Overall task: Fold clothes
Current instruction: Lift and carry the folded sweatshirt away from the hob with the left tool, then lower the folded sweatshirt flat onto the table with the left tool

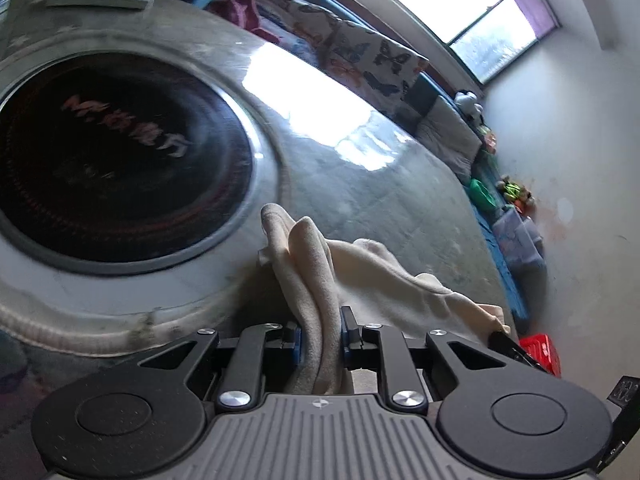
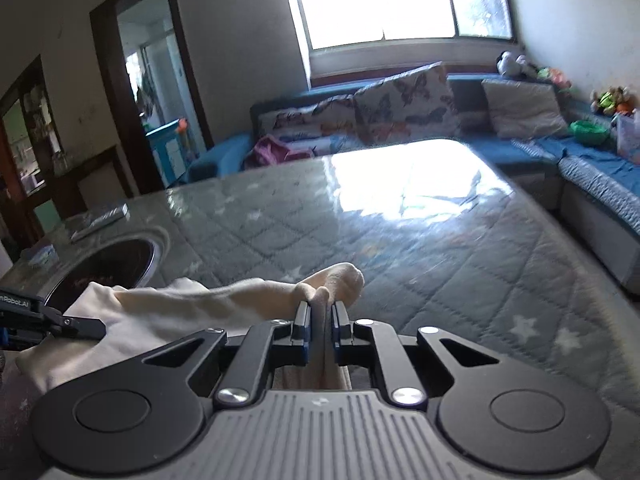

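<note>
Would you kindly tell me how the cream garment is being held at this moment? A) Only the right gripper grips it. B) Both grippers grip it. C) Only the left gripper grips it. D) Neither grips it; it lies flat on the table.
B: the left gripper has cream garment bunched between its fingers, and the right gripper pinches another part of the same cloth, which spans between them above the table.

- A home living room — a blue corner sofa [image 2: 592, 160] with butterfly-print cushions [image 2: 404, 100] runs under the window [image 2: 384, 0], upper frame.
- Stuffed toys [image 2: 610, 100] at upper right; a doorway [image 2: 156, 80] at left.
</note>
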A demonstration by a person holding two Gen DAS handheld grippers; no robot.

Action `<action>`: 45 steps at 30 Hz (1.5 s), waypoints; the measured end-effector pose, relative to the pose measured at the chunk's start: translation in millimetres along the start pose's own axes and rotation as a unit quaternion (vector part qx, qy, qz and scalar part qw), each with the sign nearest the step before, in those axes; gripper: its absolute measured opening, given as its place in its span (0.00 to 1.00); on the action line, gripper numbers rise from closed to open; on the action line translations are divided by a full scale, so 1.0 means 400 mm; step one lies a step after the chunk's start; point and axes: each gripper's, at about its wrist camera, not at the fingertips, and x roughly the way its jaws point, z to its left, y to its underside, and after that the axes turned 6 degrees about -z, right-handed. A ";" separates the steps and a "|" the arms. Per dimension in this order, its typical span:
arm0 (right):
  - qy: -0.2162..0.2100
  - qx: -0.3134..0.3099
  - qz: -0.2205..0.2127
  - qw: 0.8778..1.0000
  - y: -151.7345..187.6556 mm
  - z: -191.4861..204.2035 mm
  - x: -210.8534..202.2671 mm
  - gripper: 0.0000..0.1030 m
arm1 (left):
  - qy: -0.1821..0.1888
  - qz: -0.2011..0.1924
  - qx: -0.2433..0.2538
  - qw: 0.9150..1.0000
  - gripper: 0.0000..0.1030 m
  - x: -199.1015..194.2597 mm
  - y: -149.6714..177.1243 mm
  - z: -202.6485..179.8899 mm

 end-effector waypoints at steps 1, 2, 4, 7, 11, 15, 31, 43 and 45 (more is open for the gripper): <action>0.006 -0.003 -0.005 1.000 -0.005 -0.006 -0.017 0.09 | 0.006 0.002 0.007 1.000 0.17 0.005 0.002 -0.017; 0.013 -0.005 -0.010 1.000 -0.010 -0.013 -0.034 0.09 | 0.013 0.004 0.015 1.000 0.17 0.011 0.003 -0.035; 0.025 -0.008 -0.016 1.000 -0.017 -0.030 -0.063 0.09 | 0.026 0.012 0.027 0.999 0.17 0.030 0.010 -0.072; 0.056 -0.008 -0.020 0.998 -0.025 -0.075 -0.102 0.09 | 0.043 0.032 0.047 0.997 0.17 0.070 0.032 -0.134; 0.107 -0.016 -0.018 0.994 -0.031 -0.149 -0.144 0.09 | 0.064 0.057 0.069 0.994 0.17 0.127 0.066 -0.215; 0.150 -0.018 -0.012 0.988 -0.037 -0.212 -0.165 0.09 | 0.084 0.074 0.093 0.989 0.17 0.175 0.098 -0.304; 0.223 0.010 0.020 0.975 0.001 -0.344 -0.125 0.10 | 0.050 0.070 0.159 0.984 0.40 0.221 0.119 -0.365; 0.149 0.006 0.024 0.988 -0.014 -0.304 -0.064 0.10 | 0.072 0.047 0.182 0.980 0.31 0.232 0.091 -0.440; 0.150 0.013 0.032 0.988 -0.011 -0.307 -0.042 0.10 | 0.073 0.058 0.186 0.978 0.30 0.262 0.100 -0.457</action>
